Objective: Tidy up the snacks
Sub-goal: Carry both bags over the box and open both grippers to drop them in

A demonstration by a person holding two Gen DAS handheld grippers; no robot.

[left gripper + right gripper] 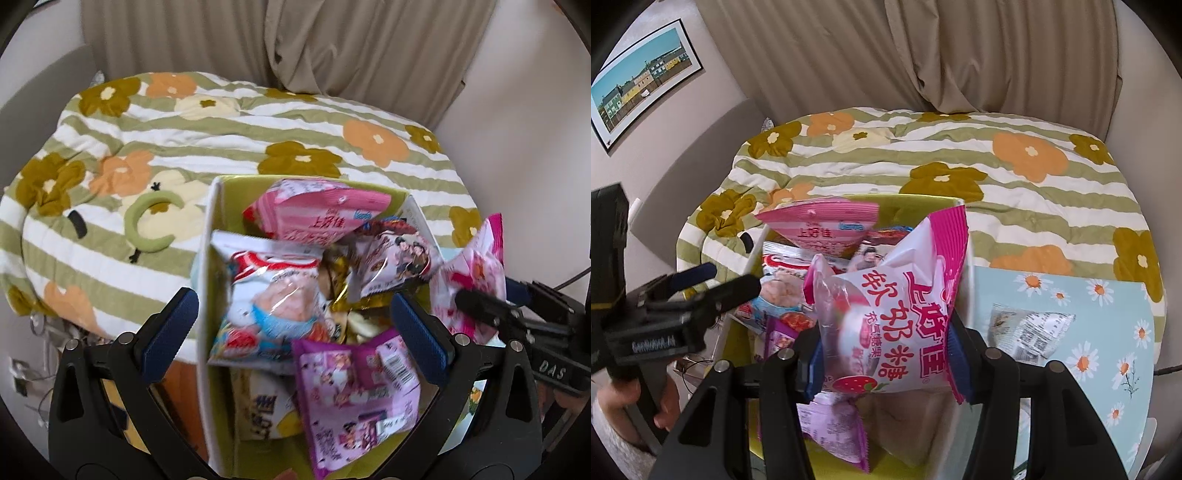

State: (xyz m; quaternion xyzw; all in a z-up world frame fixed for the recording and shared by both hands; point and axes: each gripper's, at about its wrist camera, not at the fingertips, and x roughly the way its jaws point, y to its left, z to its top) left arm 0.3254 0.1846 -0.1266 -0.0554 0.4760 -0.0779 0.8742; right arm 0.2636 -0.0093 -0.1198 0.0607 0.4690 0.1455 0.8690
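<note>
A box [207, 258] with white walls and a green inside sits on the flowered quilt, holding several snack packets. My left gripper [295, 317] hangs wide open over it, and nothing is between its blue pads [173, 325]. A purple packet [354, 391] lies loose on the pile just below. My right gripper [886, 354] is shut on a pink and white strawberry packet [897, 314], held above the right side of the box [968, 280]. That packet [476, 280] and the right gripper [495, 295] also show at the right edge of the left wrist view. The left gripper [724, 280] shows at left in the right wrist view.
The green-striped flowered quilt [258, 122] covers the surface around the box. A blue daisy-print mat [1108, 314] lies right of the box with a small silver packet [1030, 328] on it. Beige curtains [960, 55] hang behind. A person's hand [635, 398] grips the left tool.
</note>
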